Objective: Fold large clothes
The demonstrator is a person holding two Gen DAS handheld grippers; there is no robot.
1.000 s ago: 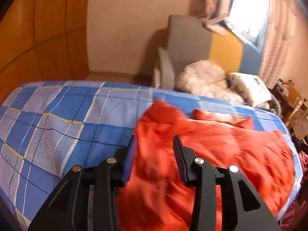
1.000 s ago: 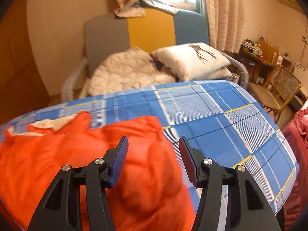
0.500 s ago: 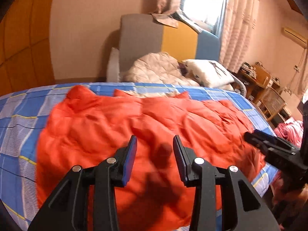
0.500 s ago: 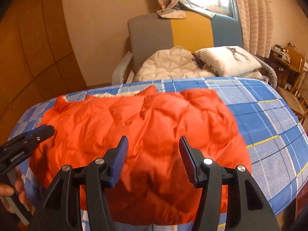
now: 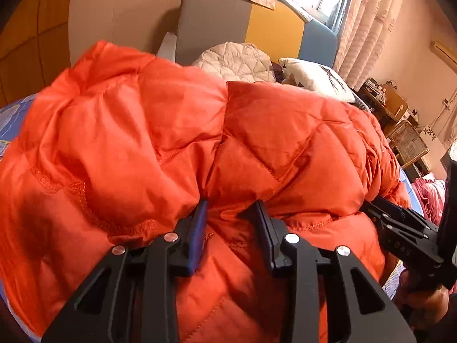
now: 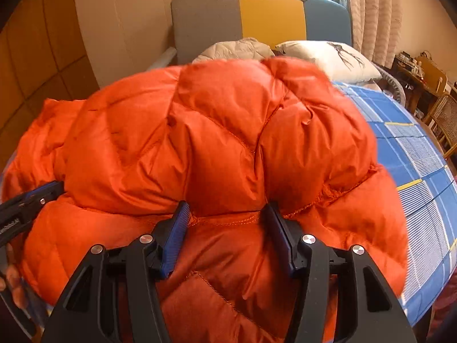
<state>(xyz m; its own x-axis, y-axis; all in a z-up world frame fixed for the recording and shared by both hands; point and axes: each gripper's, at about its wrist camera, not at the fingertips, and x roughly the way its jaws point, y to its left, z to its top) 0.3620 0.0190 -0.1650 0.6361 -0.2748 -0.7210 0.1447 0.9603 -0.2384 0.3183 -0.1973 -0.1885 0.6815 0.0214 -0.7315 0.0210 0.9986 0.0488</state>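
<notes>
Left wrist view: I am pushing the left gripper (image 5: 231, 214) into the near hem of the orange quilted jacket (image 5: 177, 143). Its blue-padded fingers (image 5: 197, 228) are standing apart, with a thick roll of padded fabric bulging between them; the pads are touching the fabric on both sides, but they are not pinched together. The right gripper (image 5: 380, 208) is showing at the right edge, its tip buried under the same raised hem, held by my hand (image 5: 422, 303).

Right wrist view: I am holding the right gripper (image 6: 227, 214) at the jacket's near edge as well. Its fingers (image 6: 177, 228) are also spread, with a puffed section of jacket and a stitched seam sitting between them. The left gripper (image 6: 42, 193) is entering from the left, its tip against the folded-over layer.

The jacket is lying on the bed, on a blue checked bedsheet (image 6: 414, 154), with its near portion lifted and doubled over so that one padded layer is resting on another. The sheet is showing bare to the right of the jacket.

Behind the bed, an armchair (image 6: 257, 17) with grey, yellow and blue panels is carrying a beige quilted blanket (image 5: 237, 60) and a white pillow (image 6: 328, 57). A wicker chair (image 5: 408, 143) is standing at the far right, near the curtains (image 5: 362, 14).
</notes>
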